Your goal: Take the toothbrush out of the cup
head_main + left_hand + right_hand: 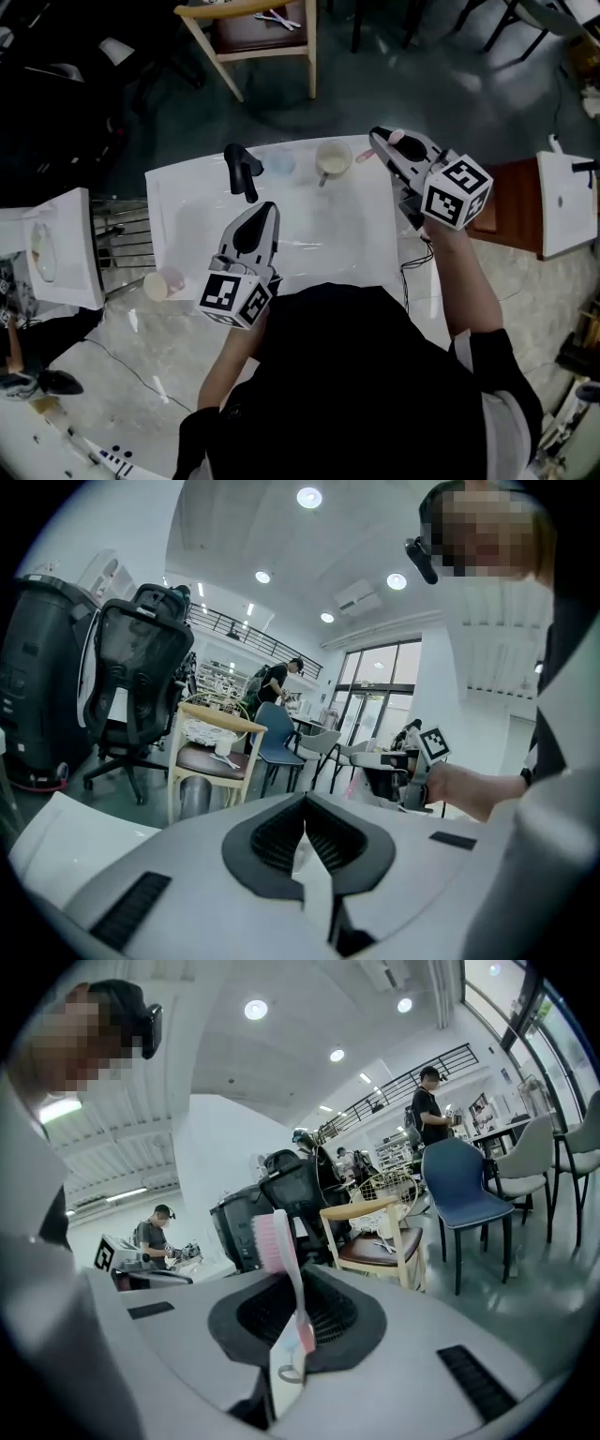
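You are working in a big open lab hall: round ceiling lights (309, 497), a railed mezzanine (412, 1077), tall glass doors (375, 691), black office chairs (141, 658) and a wooden chair (262, 37) beyond your white worktop (187, 202), and another person (155, 1234) at work farther off.

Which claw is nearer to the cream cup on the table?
Right. The right claw, gripping the toothbrush, is just right of the cream cup; the left claw is farther off, nearer the person.

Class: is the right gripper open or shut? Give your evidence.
Shut on the toothbrush: its own view shows the right gripper clamping the handle, with the pink bristles sticking up above the pads.
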